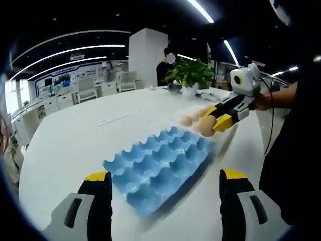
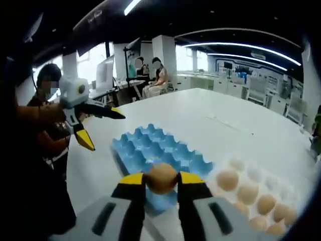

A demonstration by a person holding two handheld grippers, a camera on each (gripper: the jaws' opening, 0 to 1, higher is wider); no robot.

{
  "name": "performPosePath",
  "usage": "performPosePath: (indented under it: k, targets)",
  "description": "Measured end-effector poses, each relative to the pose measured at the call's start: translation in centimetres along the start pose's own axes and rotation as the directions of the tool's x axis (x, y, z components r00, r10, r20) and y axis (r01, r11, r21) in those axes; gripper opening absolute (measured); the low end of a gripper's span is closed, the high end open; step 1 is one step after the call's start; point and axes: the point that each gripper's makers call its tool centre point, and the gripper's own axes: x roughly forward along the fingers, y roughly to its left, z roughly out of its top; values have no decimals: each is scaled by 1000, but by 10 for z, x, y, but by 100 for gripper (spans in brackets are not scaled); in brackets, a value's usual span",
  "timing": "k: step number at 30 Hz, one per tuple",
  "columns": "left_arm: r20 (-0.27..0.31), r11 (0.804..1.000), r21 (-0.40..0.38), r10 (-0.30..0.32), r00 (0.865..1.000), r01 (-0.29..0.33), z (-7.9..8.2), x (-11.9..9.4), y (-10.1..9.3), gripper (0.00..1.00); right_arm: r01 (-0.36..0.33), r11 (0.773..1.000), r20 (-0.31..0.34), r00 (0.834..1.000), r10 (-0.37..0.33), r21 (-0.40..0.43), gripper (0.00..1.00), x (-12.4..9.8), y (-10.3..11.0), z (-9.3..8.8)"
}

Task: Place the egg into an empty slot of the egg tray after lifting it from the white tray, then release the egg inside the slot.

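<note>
Right gripper [image 2: 161, 179] clenched on brown egg [image 2: 161, 177], yellow-tipped jaws pressing its two sides; egg held over near edge of blue egg tray [image 2: 150, 148], not yet in slot; same gripper seen from left gripper view [image 1: 219, 119] at tray's far corner, egg [image 1: 206, 125] between tips; left gripper [image 1: 165, 181] released, jaws spread wide, nothing between them, hovering at opposite end of blue tray [image 1: 160, 165]; white tray [image 2: 258, 175] just beside blue tray, several eggs [image 2: 248, 193] seated in it; all on white table [image 2: 220, 120]; potted plant [image 1: 192, 73] at table's far end.
</note>
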Motion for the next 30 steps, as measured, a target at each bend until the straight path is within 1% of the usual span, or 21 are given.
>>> performPosePath:
  k: [4, 5, 7, 8, 9, 12, 15, 16, 18, 23, 25, 30]
  targets:
    - [1, 1000, 4, -6, 1000, 6, -1, -1, 0, 89, -48, 999, 28, 998, 48, -16, 23, 21, 17, 16]
    - [4, 1000, 6, -9, 1000, 9, -1, -1, 0, 89, -73, 997, 34, 997, 73, -14, 23, 27, 23, 21]
    - [-5, 1000, 14, -12, 1000, 13, -4, -1, 0, 89, -94, 996, 48, 994, 94, -13, 24, 36, 30, 29]
    - [-14, 1000, 24, -14, 1000, 14, -6, -2, 1, 89, -122, 992, 48, 991, 123, -19, 24, 43, 37, 33]
    - [-20, 999, 31, -16, 1000, 17, -7, -2, 1, 88, -136, 990, 44, 990, 137, -31, 24, 50, 42, 37]
    - [-23, 999, 37, -23, 999, 24, -8, -3, 1, 89, -175, 982, 48, 983, 179, -63, 24, 66, 56, 45]
    - [-23, 999, 38, -28, 999, 28, -9, -4, 2, 89, -218, 972, 46, 974, 223, -85, 24, 89, 73, 51]
    - [-23, 999, 39, -29, 999, 30, -9, -4, 2, 88, -222, 971, 47, 973, 227, -89, 24, 92, 75, 51]
    - [-23, 999, 41, -29, 999, 30, -9, -5, 4, 88, -248, 964, 33, 967, 252, -100, 24, 107, 86, 50]
    - [-24, 999, 41, -25, 999, 26, -10, -7, 8, 88, -289, 949, 11, 956, 293, -123, 24, 127, 100, 46]
    - [-24, 999, 35, -25, 999, 26, -10, -7, 8, 88, -300, 945, -9, 954, 301, -130, 24, 132, 103, 41]
    - [-22, 999, 30, -24, 999, 25, -11, -6, 9, 88, -318, 938, -30, 948, 317, -136, 24, 138, 106, 36]
